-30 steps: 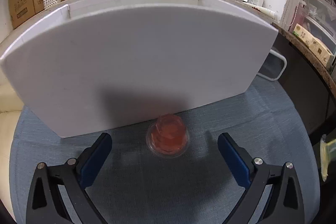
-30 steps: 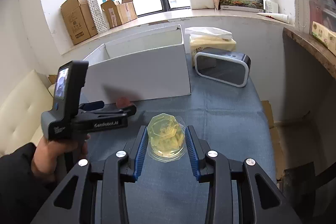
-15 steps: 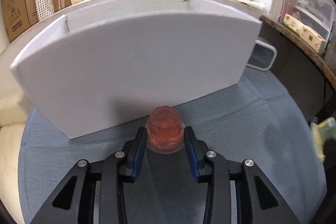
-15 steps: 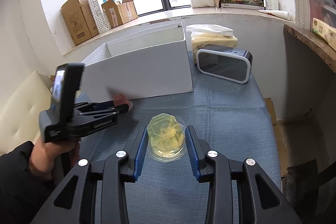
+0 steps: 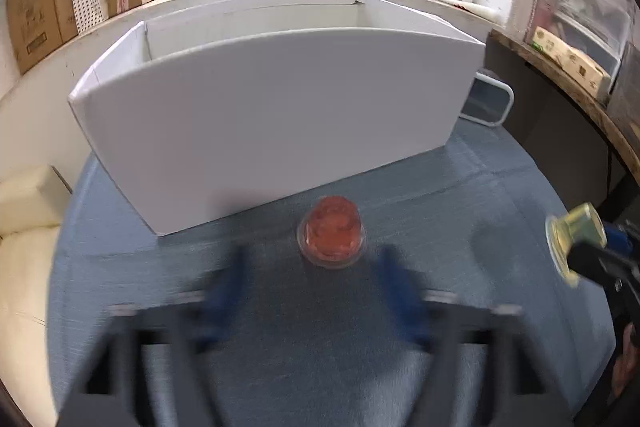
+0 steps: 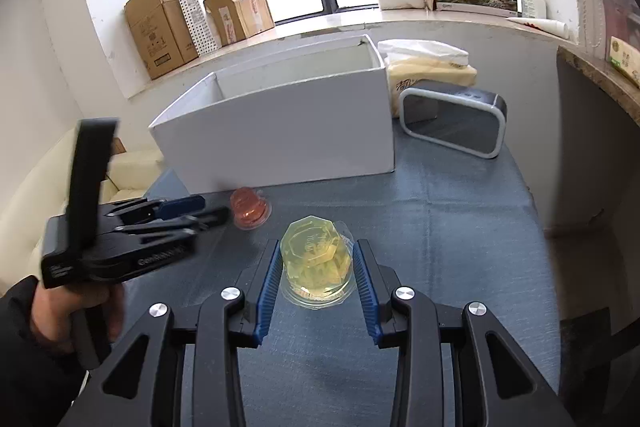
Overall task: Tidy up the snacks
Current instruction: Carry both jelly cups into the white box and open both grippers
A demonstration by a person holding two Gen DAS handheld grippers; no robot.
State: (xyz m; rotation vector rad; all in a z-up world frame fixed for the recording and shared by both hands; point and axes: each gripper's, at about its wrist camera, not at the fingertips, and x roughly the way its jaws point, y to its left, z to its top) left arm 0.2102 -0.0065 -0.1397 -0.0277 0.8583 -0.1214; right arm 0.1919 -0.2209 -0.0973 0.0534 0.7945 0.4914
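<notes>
A red jelly cup (image 5: pixel 332 235) stands on the blue cloth just in front of the white box (image 5: pixel 280 115). My left gripper (image 5: pixel 314 287) is blurred and its jaws are opening. The cup's near edge sits between the fingertips, and the pads are clear of it. In the right wrist view the left gripper (image 6: pixel 212 213) points at the red cup (image 6: pixel 250 207) from the left. My right gripper (image 6: pixel 316 267) is shut on a yellow jelly cup (image 6: pixel 316 259), blue pads against its sides. The yellow cup (image 5: pixel 576 231) also shows at the right edge of the left wrist view.
The white box (image 6: pixel 280 139) is open-topped and spans the back of the table. A dark device with a white rim (image 6: pixel 452 123) and a tissue pack (image 6: pixel 432 67) stand to its right. Cardboard boxes (image 6: pixel 160 27) line the windowsill. A cream sofa (image 6: pixel 40 179) lies to the left.
The left gripper closed around the red cup half a second ago, then spread its jaws again and drew back. The cup stays on the cloth. The right gripper keeps its hold.
</notes>
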